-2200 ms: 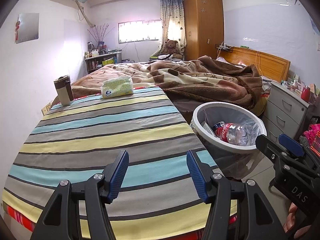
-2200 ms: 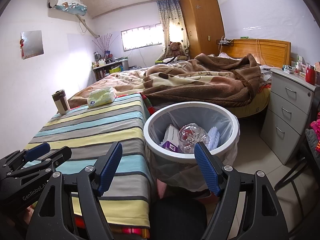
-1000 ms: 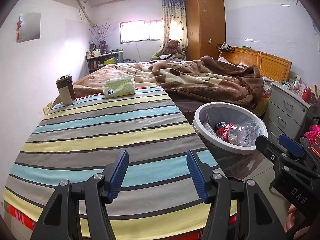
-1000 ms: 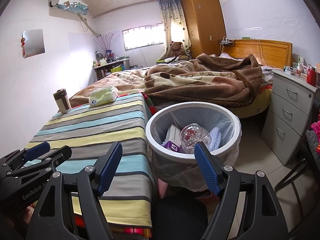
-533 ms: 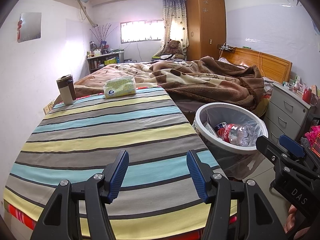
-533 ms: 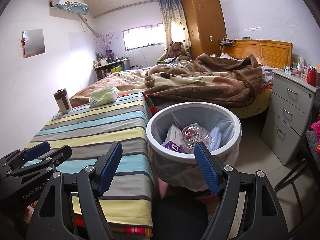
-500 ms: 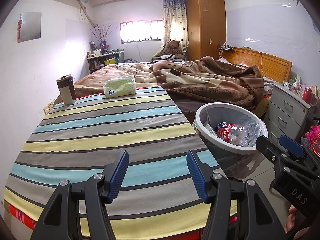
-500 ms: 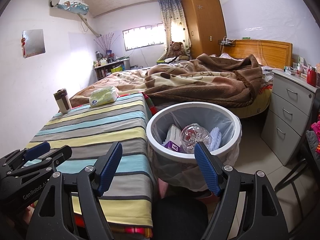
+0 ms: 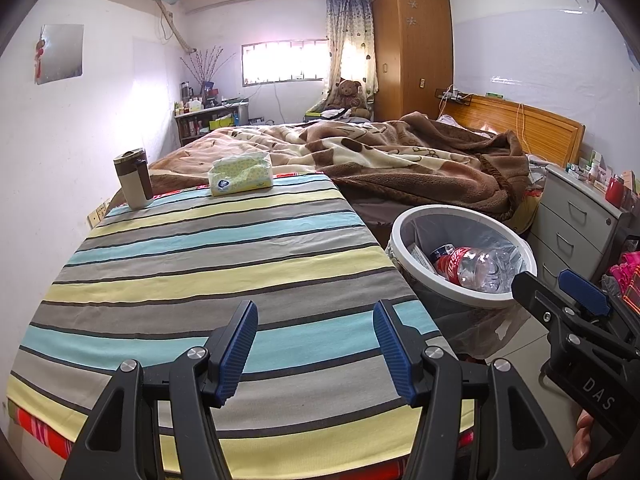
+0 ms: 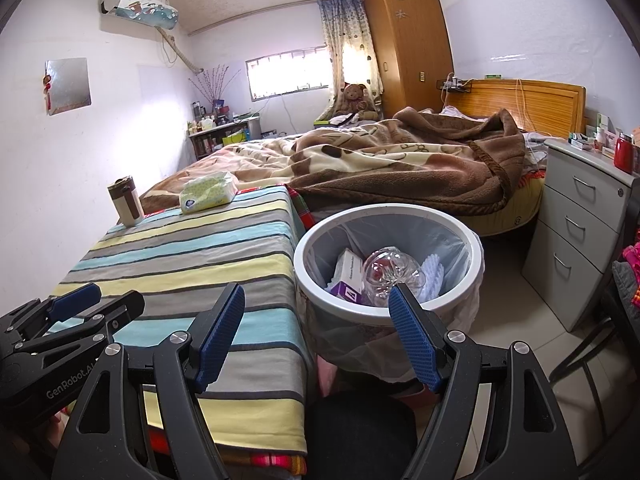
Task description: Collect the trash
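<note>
Jaws of both the left gripper [image 9: 314, 344] and right gripper [image 10: 316, 334] stand apart, empty. The trash (bottle [image 10: 394, 276], box [image 10: 349, 280]) lies in the bin [image 10: 400, 210]; better check the striped tabletop [image 9: 216, 256] for strays before stopping

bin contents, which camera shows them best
The right wrist view: it looks down into the bin, showing a purple box, a clear bottle and something white. The left wrist view sees the bin from the side, showing mainly the red-labelled bottle.
</note>
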`<state>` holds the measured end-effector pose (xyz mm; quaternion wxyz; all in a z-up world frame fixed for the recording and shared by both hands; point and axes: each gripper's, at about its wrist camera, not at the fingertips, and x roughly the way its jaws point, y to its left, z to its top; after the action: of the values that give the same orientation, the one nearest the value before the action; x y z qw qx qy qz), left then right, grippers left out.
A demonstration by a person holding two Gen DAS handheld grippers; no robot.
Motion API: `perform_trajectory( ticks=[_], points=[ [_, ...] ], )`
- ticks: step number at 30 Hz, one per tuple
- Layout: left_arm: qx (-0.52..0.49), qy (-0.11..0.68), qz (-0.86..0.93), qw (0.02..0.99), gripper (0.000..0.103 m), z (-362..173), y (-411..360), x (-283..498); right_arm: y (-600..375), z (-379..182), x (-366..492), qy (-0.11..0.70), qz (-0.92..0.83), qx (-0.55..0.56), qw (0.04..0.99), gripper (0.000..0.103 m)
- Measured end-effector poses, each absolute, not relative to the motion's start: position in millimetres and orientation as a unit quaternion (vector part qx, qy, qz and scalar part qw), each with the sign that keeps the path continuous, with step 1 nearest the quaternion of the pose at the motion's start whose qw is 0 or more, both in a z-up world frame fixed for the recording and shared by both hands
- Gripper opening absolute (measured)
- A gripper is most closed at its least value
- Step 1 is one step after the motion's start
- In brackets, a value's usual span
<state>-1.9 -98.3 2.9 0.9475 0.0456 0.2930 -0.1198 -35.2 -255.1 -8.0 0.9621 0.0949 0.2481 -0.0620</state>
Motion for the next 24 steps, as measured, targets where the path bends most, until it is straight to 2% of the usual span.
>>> perform_trajectory(
  ticks=[24],
  points=[
    [0.045, 0.294, -0.119, 0.947, 0.06, 3.4, -94.5, -2.2, -253.8, -8.1, -35.8, 0.249, -0.062, 0.095, 0.962, 0.076]
  ],
)
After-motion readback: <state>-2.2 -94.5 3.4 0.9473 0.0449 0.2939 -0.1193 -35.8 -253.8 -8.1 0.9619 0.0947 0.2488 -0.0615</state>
